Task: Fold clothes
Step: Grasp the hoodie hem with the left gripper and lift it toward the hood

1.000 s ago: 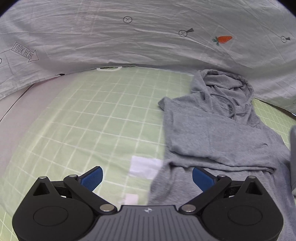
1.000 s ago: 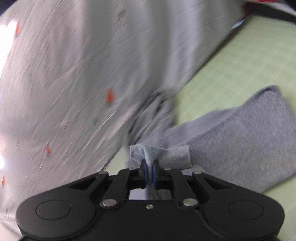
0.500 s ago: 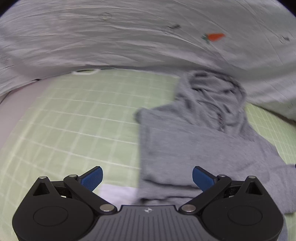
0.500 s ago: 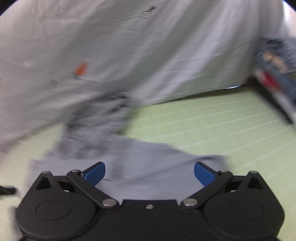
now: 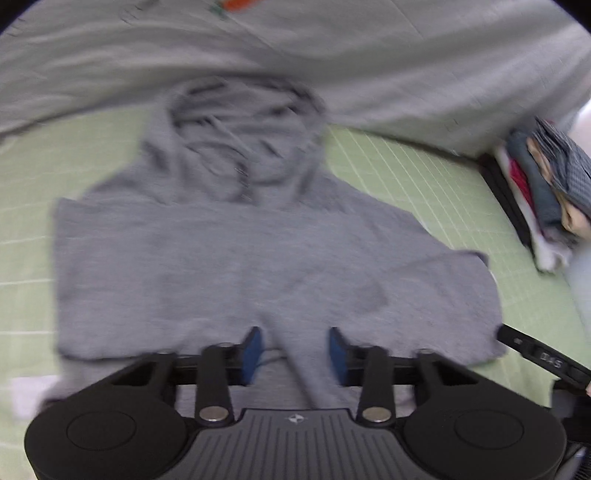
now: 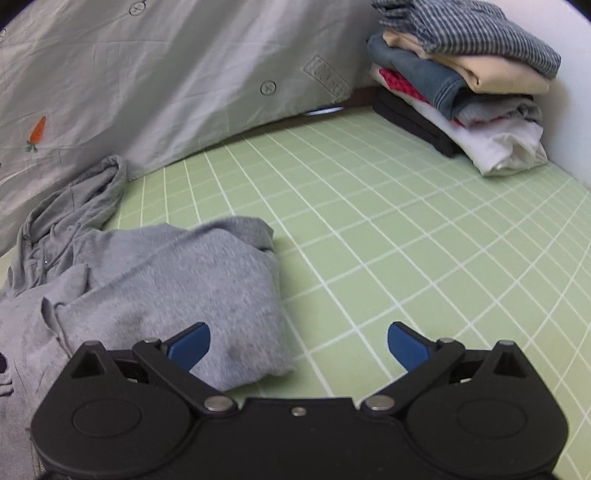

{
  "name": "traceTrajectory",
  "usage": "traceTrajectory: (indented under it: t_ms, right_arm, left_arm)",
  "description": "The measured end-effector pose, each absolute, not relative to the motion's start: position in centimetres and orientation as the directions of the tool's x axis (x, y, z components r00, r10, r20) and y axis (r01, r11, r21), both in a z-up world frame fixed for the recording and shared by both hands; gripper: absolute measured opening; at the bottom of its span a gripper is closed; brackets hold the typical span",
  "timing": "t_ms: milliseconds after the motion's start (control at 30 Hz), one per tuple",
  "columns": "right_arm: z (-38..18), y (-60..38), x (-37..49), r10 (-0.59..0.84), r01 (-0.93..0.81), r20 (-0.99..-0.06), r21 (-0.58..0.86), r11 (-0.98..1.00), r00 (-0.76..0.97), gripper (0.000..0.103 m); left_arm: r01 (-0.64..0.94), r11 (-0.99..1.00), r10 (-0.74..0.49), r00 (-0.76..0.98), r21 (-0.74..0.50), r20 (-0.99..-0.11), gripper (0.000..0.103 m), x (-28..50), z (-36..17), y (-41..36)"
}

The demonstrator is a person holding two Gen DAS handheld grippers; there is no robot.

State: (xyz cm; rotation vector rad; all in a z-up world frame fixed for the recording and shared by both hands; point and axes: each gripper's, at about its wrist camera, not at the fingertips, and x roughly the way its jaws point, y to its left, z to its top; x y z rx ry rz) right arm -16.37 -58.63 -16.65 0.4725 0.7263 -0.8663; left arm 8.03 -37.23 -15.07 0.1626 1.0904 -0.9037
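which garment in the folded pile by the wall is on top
The blue-and-white striped garment tops the pile, lying on a beige one, with denim lower.

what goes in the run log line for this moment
left gripper: jaws closing around grey hoodie fabric | right gripper: open, empty | sleeves folded in

My left gripper (image 5: 294, 354) pointed steeply down, jaws closing, blue pads (image 5: 252, 354) partway in with a ridge of grey fabric between them; couldn't tell whether they pressed it yet. My right gripper (image 6: 298, 347) also angled down, jaws spread wide, nothing pinched between its pads (image 6: 189, 345).
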Motion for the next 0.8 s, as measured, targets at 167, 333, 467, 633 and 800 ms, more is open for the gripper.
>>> traceTrajectory:
  t_ms: [167, 333, 467, 633, 800]
  right_arm:
    - [-17.0, -58.5, -15.7, -0.497, 0.799, -0.748, 0.075, 0.597, 0.441, 0.103]
    - [-17.2, -58.2, -15.5, -0.488, 0.791, -0.756, 0.062, 0.609, 0.435, 0.103]
    - [-17.3, -58.0, -15.3, -0.482, 0.783, -0.763, 0.052, 0.619, 0.431, 0.103]
    - [-17.0, -57.4, -15.2, -0.467, 0.751, -0.751, 0.057, 0.658, 0.466, 0.103]
    - [-16.9, -57.4, -15.3, -0.473, 0.759, -0.75, 0.059, 0.649, 0.462, 0.103]
  left_arm:
    - [0.712, 0.65, -0.509, 0.15, -0.264, -0.848, 0.027, 8.1, -16.1, -38.7]
    - [0.696, 0.668, -0.495, 0.15, -0.264, -0.856, 0.034, 8.2, -16.4, -38.6]
    - [0.724, 0.653, -0.477, 0.163, -0.223, -0.864, 0.042, 7.4, -16.4, -39.2]
    - [0.713, 0.667, -0.451, 0.154, -0.217, -0.879, 0.042, 7.0, -16.4, -39.2]
    - [0.695, 0.675, -0.46, 0.135, -0.247, -0.877, 0.041, 6.4, -16.9, -38.5]
